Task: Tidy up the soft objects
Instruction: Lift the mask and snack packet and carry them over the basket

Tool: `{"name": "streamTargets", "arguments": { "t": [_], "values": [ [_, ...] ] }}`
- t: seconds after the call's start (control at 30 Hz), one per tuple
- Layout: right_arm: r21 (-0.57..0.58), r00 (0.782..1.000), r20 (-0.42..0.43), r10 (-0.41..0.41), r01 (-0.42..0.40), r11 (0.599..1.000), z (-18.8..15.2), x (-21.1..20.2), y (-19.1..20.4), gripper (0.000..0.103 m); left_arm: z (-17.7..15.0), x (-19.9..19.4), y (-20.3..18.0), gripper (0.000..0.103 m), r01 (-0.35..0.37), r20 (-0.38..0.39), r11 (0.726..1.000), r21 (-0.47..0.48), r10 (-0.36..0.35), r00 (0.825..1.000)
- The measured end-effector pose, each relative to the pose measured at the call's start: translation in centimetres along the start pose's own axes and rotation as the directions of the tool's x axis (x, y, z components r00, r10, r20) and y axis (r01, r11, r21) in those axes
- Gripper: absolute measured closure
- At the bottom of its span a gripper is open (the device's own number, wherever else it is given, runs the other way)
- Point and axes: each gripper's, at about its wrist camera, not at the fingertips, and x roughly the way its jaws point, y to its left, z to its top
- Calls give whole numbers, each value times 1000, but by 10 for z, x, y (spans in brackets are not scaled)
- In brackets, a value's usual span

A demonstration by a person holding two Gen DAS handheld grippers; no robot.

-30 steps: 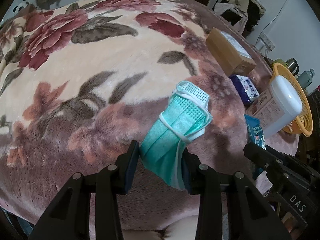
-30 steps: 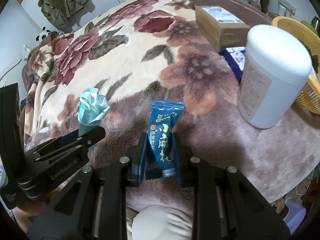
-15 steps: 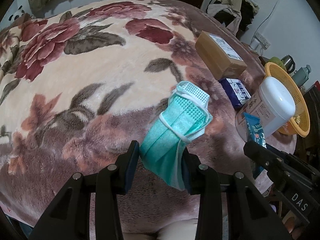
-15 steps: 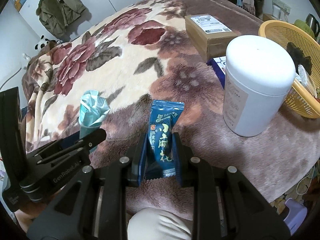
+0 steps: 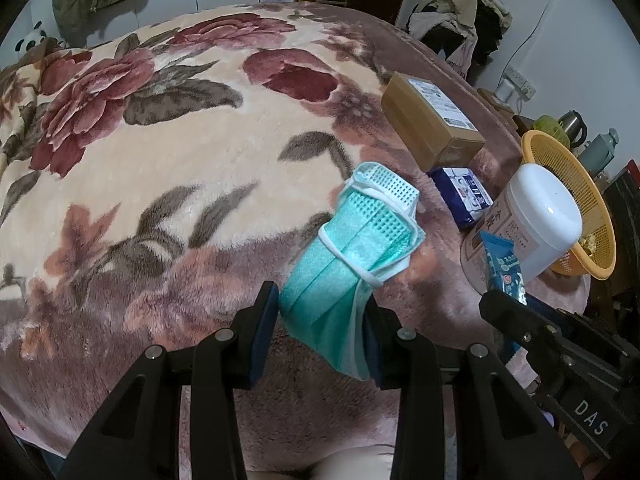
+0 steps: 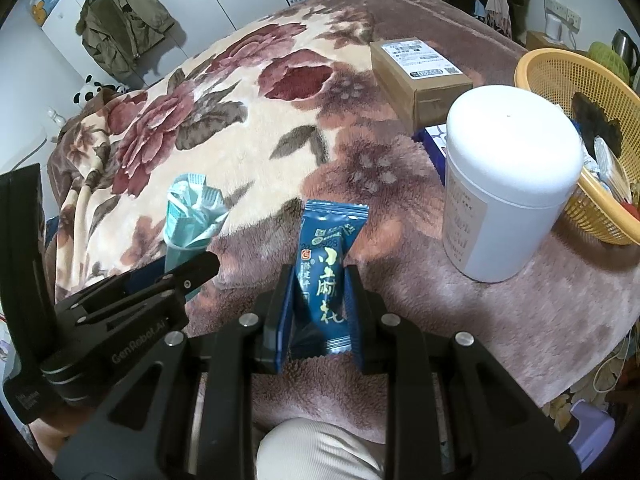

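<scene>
white jar, cardboard box, yellow basket

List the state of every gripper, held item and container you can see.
left gripper: shut on the face mask.
face mask: folded, held off the blanket.
right gripper: shut on the snack packet.
snack packet: sealed, held upright.
white jar: upright, lid on.
cardboard box: closed, labelled.
orange basket: holds items.
</scene>
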Motion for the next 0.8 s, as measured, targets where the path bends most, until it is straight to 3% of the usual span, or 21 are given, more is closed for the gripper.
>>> {"name": "streamTargets", "arguments": {
  "t": [0.8],
  "values": [
    [11,999,50,8,-8,1000,13,-22,-10,78,16,-17,-30,63,5,45,999,46,-7,999]
  ]
}}
